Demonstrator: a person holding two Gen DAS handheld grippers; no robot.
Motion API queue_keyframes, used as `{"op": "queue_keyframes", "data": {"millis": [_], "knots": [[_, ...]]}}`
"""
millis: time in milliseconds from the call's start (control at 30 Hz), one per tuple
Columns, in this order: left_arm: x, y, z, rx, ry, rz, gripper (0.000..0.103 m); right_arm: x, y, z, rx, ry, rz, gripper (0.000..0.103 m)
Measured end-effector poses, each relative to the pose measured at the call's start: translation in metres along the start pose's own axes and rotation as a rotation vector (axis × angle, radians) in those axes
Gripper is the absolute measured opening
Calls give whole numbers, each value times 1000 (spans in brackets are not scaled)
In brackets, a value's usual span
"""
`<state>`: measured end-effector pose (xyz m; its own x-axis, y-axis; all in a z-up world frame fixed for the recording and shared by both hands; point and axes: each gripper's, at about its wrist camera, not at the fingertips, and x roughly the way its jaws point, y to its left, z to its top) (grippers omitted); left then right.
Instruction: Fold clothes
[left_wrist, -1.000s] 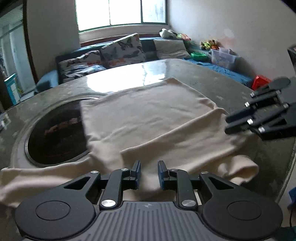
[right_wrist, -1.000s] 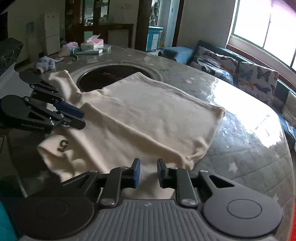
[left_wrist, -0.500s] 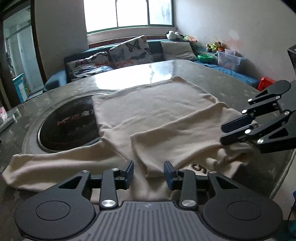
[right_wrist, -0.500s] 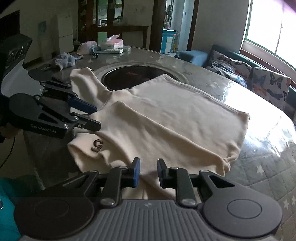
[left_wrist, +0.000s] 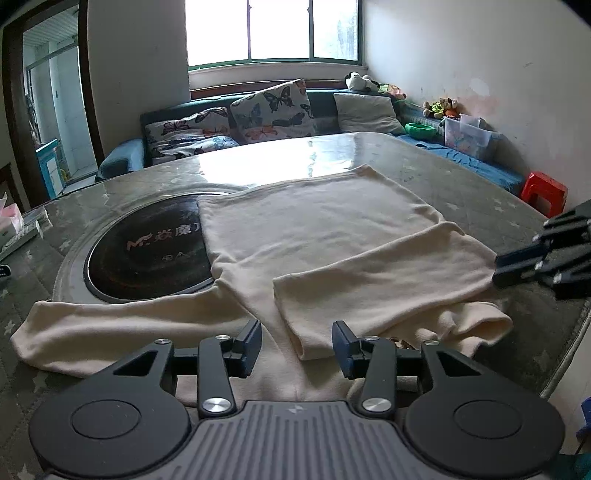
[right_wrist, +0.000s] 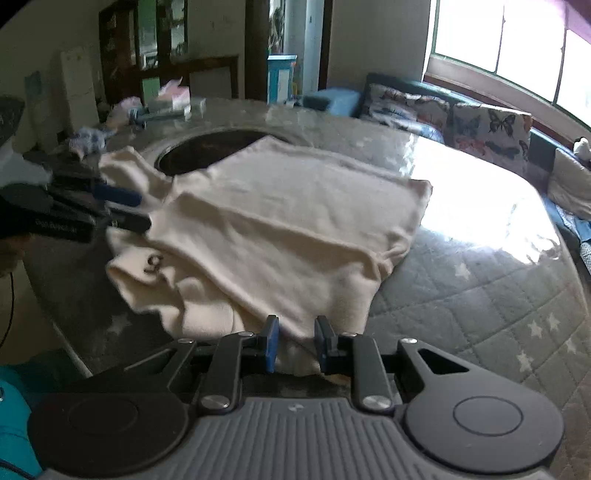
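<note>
A cream sweater (left_wrist: 314, 229) lies flat on the round table (left_wrist: 480, 184), one sleeve (left_wrist: 369, 280) folded across its body and the other sleeve (left_wrist: 110, 325) stretched out to the left. My left gripper (left_wrist: 297, 343) hovers over the folded sleeve's end. Its jaws are opening, and the cloth lies under them, not pinched. My right gripper (right_wrist: 295, 347) stands narrow, with the sweater's (right_wrist: 288, 206) near edge bunched between its pads. In the left wrist view the right gripper (left_wrist: 496, 266) sits at the fold's right edge. The left gripper (right_wrist: 136, 212) shows at the collar side.
A dark round hob (left_wrist: 147, 251) is sunk into the table's middle, partly under the sweater. Tissue boxes and small items (right_wrist: 173, 103) sit at the table's far side. A sofa with butterfly cushions (left_wrist: 269, 110) runs behind. A red stool (left_wrist: 543, 192) stands off the table's right.
My left jaws have spread wide and let the sleeve end drop onto the sweater's body. The right gripper has slid outward to the fold's right edge, staying narrow.
</note>
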<state>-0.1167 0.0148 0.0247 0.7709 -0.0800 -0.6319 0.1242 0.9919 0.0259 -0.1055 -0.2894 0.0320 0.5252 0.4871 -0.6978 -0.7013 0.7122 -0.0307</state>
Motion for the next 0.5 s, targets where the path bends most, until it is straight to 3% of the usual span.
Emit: {"op": "queue_keyframes", "data": {"millis": [200, 500], "knots": [[0, 2, -4, -18, 13, 7, 48, 3, -12, -6, 54, 40, -10, 24], [-12, 18, -2, -69, -8, 51, 49, 13, 14, 36, -75, 6, 64, 25]]}}
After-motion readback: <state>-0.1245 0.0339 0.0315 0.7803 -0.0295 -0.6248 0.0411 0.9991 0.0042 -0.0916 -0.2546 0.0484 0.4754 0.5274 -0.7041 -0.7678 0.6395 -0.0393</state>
